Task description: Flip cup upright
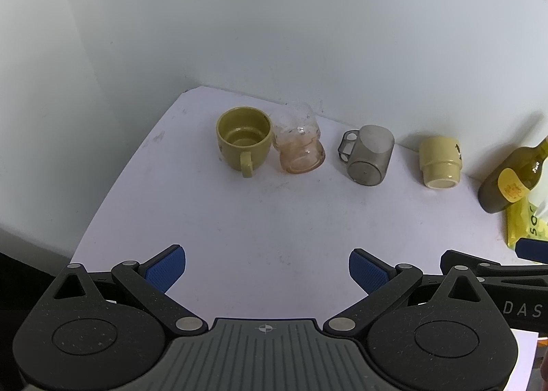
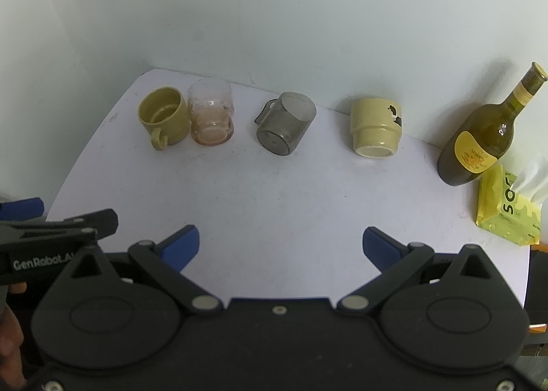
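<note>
Four cups stand in a row along the back of the white tabletop (image 2: pixel 274 192), close to the wall. Two appear to sit mouth-down: the smoky grey translucent cup (image 2: pixel 286 123) (image 1: pixel 368 154), its handle turned toward the back left, and, well apart to its right, the cream cup (image 2: pixel 375 127) (image 1: pixel 440 162), which bears a dark mark on its side. At the left end the olive-green mug (image 2: pixel 164 118) (image 1: pixel 244 139) stands upright (its open mouth and inner floor show plainly), handle facing the cameras. Just beside it, touching or nearly so, is a clear pinkish glass (image 2: pixel 212 111) (image 1: pixel 301 141); which way up it stands is hard to tell.

Further right, a dark green bottle (image 2: pixel 479 141) (image 1: pixel 510 178) with a yellow label stands near the wall, and a yellow tissue pack (image 2: pixel 507 209) lies just in front of it.

The left claw (image 1: pixel 267 269) hangs over the near edge of the tabletop, its blue-padded fingers spread wide and holding nothing. The right claw (image 2: pixel 281 243) is likewise spread and unladen, just beside the left one and well apart from the cups.
</note>
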{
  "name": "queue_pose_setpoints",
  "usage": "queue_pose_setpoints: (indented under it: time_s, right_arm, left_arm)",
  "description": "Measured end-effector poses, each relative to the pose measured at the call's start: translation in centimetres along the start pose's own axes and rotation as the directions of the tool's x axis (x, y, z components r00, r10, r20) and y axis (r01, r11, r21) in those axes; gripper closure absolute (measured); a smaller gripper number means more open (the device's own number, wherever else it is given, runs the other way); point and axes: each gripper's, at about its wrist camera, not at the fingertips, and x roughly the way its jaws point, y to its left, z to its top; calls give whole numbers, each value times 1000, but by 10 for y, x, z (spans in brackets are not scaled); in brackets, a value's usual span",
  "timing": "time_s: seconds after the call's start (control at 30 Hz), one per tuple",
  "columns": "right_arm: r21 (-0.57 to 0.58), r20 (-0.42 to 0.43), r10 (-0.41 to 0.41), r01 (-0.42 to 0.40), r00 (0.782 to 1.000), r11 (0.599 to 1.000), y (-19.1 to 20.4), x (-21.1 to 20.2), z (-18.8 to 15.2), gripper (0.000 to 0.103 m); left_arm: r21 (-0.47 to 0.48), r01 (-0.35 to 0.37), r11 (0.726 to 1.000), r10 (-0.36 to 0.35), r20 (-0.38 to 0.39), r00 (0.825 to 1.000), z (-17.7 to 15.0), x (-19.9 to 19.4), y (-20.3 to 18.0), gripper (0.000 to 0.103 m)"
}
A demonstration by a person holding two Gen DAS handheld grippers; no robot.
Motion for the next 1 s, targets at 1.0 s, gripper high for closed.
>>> queue_pose_setpoints:
  time_s: [1.0]
  right_arm:
    - [27, 12, -21, 20, 1000, 999, -10, -1, -11, 0]
  left_arm:
    - [2, 13, 1000, -13, 12, 1000, -10, -2, -7, 0]
